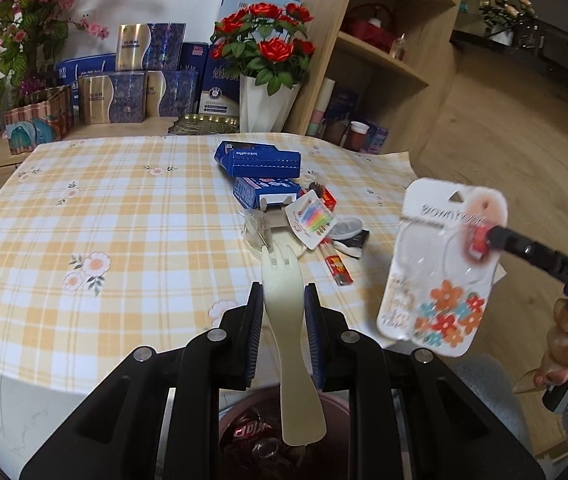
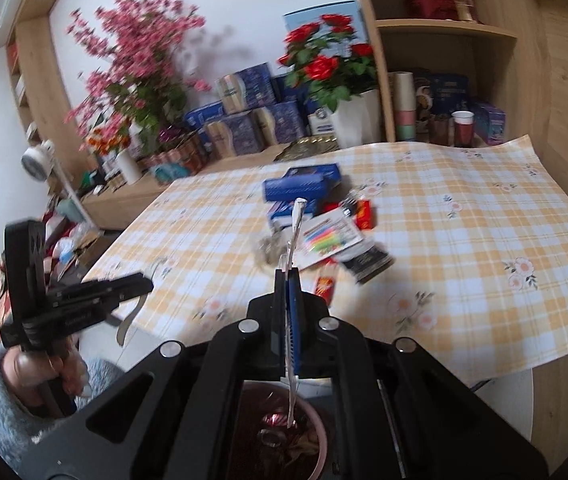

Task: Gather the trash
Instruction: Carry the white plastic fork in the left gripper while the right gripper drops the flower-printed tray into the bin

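**Both grippers loaded above the bin**

Left gripper (image 1: 283, 312) is clamped on a cream plastic spork (image 1: 287, 332), its blue pads pressing the handle from both sides. The spork's long axis runs along the fingers: its tines point forward toward the pile of litter (image 1: 304, 216) on the checked tablecloth (image 1: 103, 208), and its broad handle end hangs back over the pink trash bin (image 2: 316, 432) below the table edge.

Right gripper (image 2: 288, 280) is shut on a flat blister card (image 1: 444, 264) printed with flowers. From the right wrist the card shows edge-on as a thin pale strip, long axis in line with the fingers, top end aimed at the blue boxes (image 1: 257, 159). From the left wrist its printed face is seen, tilted slightly, held clear of the table to the right of the litter.
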A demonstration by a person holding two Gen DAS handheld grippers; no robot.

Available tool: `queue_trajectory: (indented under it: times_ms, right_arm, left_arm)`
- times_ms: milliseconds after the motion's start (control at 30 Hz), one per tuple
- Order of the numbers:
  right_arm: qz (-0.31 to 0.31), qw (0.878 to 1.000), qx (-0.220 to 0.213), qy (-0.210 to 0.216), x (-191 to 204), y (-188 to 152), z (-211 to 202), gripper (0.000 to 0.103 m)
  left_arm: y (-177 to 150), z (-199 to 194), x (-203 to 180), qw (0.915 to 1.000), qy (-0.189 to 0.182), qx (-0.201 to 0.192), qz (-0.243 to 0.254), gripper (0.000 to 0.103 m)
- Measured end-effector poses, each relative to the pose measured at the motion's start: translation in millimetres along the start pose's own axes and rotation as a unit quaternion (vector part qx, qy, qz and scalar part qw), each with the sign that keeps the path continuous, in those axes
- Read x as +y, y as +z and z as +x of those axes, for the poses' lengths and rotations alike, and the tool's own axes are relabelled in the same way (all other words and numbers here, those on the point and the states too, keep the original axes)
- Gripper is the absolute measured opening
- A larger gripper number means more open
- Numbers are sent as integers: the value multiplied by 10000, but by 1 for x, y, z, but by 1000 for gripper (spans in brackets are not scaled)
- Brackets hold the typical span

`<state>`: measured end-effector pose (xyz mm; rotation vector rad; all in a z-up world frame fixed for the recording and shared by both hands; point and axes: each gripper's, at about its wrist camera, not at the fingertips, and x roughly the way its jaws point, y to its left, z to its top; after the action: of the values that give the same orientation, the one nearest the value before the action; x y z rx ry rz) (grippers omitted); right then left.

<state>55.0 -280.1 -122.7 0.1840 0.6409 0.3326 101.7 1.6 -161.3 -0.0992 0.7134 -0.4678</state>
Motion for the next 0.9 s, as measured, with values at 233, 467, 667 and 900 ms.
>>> queue_trajectory:
  times_ms: [233, 467, 667, 900]
  right_arm:
    - [-408, 9977, 403, 347, 42, -35, -8, 6]
    - [-599, 9906, 1051, 636, 64, -74, 8, 6]
    - [-360, 9802, 1783, 785, 63, -106, 43, 6]
    - [56, 9667, 2501, 533, 45, -133, 84, 6]
  left_arm:
    - [-21, -36, 1, 9999, -55, -116, 22, 20]
    - [-39, -52, 8, 10000, -41, -72, -48, 20]
    - [-47, -56, 12, 9999, -12, -45, -114, 20]
    - [-54, -56, 12, 10000, 6, 7, -90, 20]
